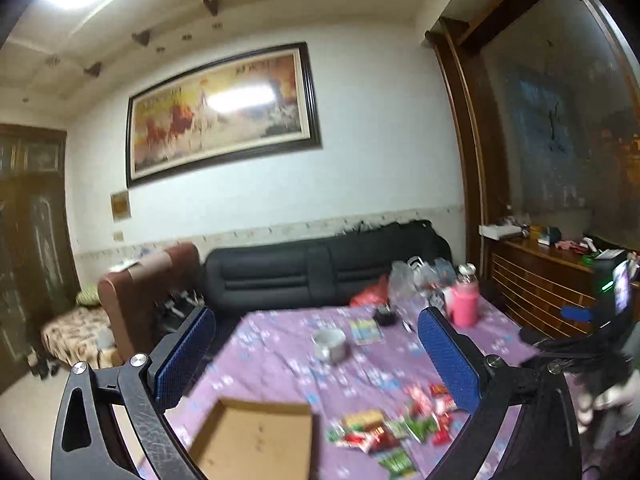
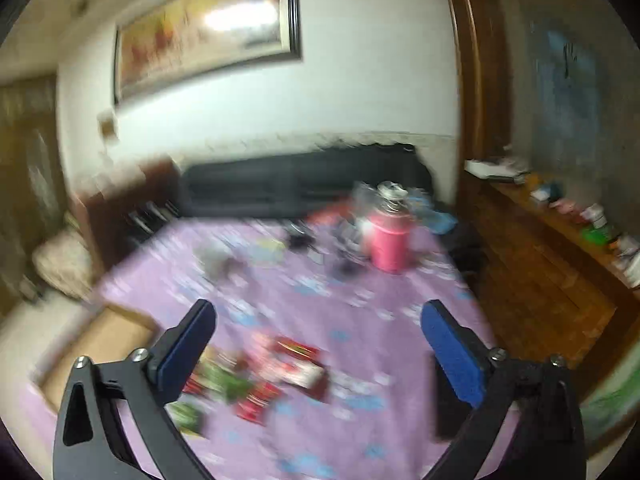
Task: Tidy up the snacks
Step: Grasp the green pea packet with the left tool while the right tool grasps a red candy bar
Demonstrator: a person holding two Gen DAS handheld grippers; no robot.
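Hovering, jaws apart: left gripper (image 1: 316,344), right gripper (image 2: 318,336); crinkly snacks (image 1: 384,428) beside flat cardboard box (image 1: 256,436).

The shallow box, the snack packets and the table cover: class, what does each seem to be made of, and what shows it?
Shallow box: probably plain cardboard, matte brown with thin folded walls. Snack packets: seemingly glossy printed plastic or foil wrappers, though blurred. Table cover: likely soft fabric, purple print lying in creases.
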